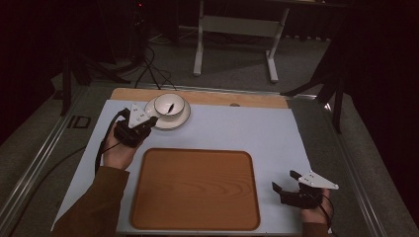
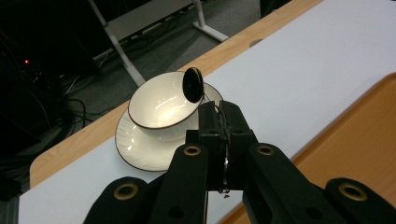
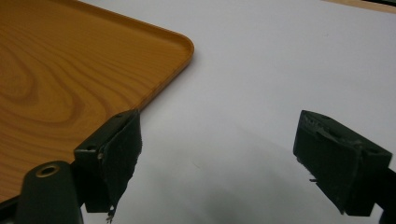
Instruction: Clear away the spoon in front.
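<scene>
A cream bowl (image 1: 174, 100) (image 2: 156, 105) with a dark rim sits on a matching saucer (image 1: 174, 121) (image 2: 135, 151) at the back left of the white mat. My left gripper (image 1: 150, 121) (image 2: 219, 108) is at the saucer's near edge, shut on the thin handle of a dark spoon (image 1: 170, 107) (image 2: 193, 85). The spoon's black oval head stands up over the bowl's rim. My right gripper (image 1: 284, 180) (image 3: 219, 149) rests open low over the mat, just right of the wooden tray (image 1: 195, 190) (image 3: 70, 60), with nothing between its jaws.
The tray (image 2: 369, 116) fills the near middle of the white mat (image 1: 247, 128) and holds nothing. A wooden table edge (image 1: 237, 98) runs behind the mat. Beyond it are cables and a white desk frame (image 1: 237, 29) on the floor.
</scene>
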A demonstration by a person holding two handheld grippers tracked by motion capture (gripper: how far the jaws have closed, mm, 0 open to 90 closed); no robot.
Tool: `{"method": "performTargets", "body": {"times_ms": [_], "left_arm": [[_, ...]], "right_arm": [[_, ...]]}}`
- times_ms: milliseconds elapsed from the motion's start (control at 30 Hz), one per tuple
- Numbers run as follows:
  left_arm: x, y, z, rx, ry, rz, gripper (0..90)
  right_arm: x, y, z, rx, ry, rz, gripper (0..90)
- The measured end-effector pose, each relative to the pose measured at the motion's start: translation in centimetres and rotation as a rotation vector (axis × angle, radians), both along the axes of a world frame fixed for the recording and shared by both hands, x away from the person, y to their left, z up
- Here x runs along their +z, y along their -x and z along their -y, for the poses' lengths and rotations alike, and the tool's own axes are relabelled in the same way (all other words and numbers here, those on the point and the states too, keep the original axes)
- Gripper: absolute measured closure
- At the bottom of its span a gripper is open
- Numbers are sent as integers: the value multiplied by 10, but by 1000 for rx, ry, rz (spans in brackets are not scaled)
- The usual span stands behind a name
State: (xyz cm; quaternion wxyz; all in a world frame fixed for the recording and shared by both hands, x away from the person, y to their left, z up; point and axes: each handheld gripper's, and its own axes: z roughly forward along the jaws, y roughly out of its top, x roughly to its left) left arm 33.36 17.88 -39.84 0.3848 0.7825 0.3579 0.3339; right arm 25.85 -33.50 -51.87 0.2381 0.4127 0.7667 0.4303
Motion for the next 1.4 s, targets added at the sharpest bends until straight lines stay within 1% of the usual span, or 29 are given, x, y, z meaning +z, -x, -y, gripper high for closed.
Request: {"method": "performTargets", "body": {"times_ms": [67,267,533,700,800,933,1100,1233,1400], "left_arm": [[-2,4,0,-3,2,1,889],[-5,8,-1,-1,5,0,889],[-11,19,-6,5,13,-3,889],[-15,24,-8,7,8,-5,889],[-16,27,-9,10,17,-2,889],[-18,31,-10,16,17,4,889],[-22,35,-11,17,29,-1,889],[-24,38,-12,18,31,-1,889],[-26,43,-15,26,46,3,889]], "right_arm": [[0,0,0,0,0,1,152],[0,0,0,1,0,4,152],[0,0,0,-2,-2,5,152],[0,0,0,-2,-2,5,152],[0,0,0,-2,-2,6,152],[1,1,0,-3,-2,7,152],[1,1,0,-4,-3,7,152],[1,1,0,-3,-2,6,152],[1,1,0,-3,-4,7,152]]}}
